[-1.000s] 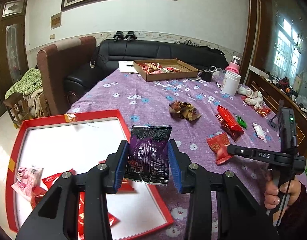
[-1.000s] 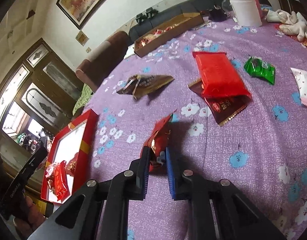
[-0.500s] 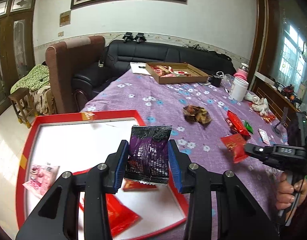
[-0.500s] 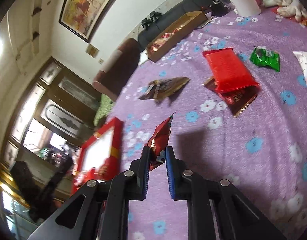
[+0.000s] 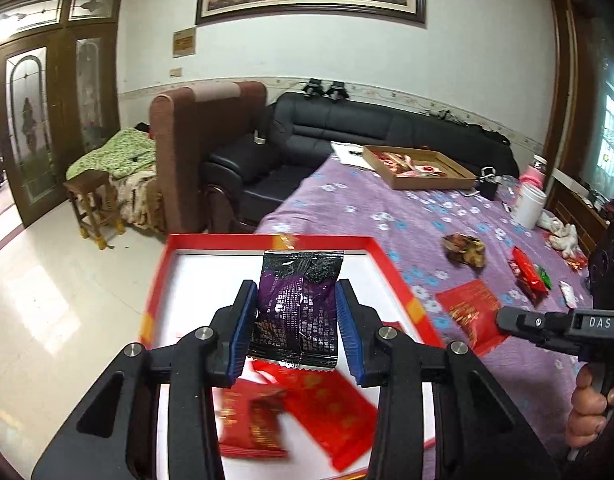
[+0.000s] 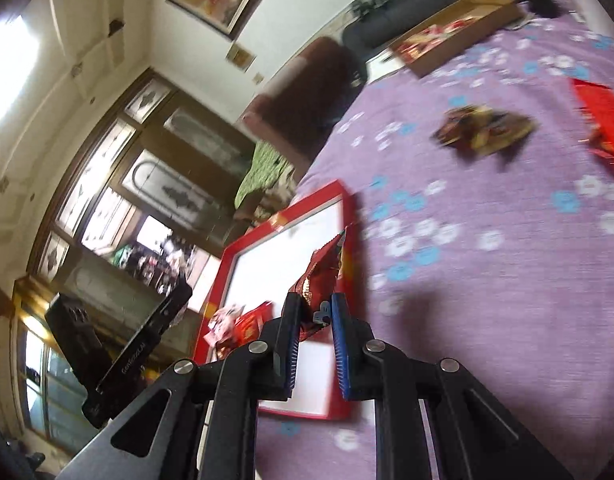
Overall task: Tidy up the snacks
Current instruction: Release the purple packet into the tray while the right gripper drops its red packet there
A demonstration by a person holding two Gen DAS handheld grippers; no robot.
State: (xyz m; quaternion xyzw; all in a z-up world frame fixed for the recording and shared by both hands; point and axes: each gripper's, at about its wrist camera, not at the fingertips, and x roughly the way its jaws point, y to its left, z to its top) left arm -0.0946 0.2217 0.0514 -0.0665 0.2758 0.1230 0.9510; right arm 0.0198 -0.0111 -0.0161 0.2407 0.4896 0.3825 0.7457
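Note:
My left gripper (image 5: 295, 330) is shut on a black-and-purple snack packet (image 5: 297, 312), held upright above the red-rimmed white tray (image 5: 267, 242). Red snack packets (image 5: 323, 404) lie in the tray's near end. My right gripper (image 6: 313, 320) is shut on a red-and-gold snack packet (image 6: 321, 276), which hangs over the tray's right rim (image 6: 347, 240). In the left wrist view the same red packet (image 5: 473, 314) shows at the tip of the right gripper, beside the tray's right edge, with a hand (image 5: 591, 412) on its handle.
A purple flowered cloth (image 5: 387, 216) covers the table. On it lie a brown-gold wrapper (image 5: 465, 244), red and green packets (image 5: 529, 274), a cardboard box of snacks (image 5: 417, 166) and a white jar (image 5: 529, 208). Sofa and armchair stand beyond the tray; the floor drops away left.
Both grippers swung left toward the tray. The right one lifted its red packet off the cloth and carried it to the tray's right rim. The left one moved farther over the tray.

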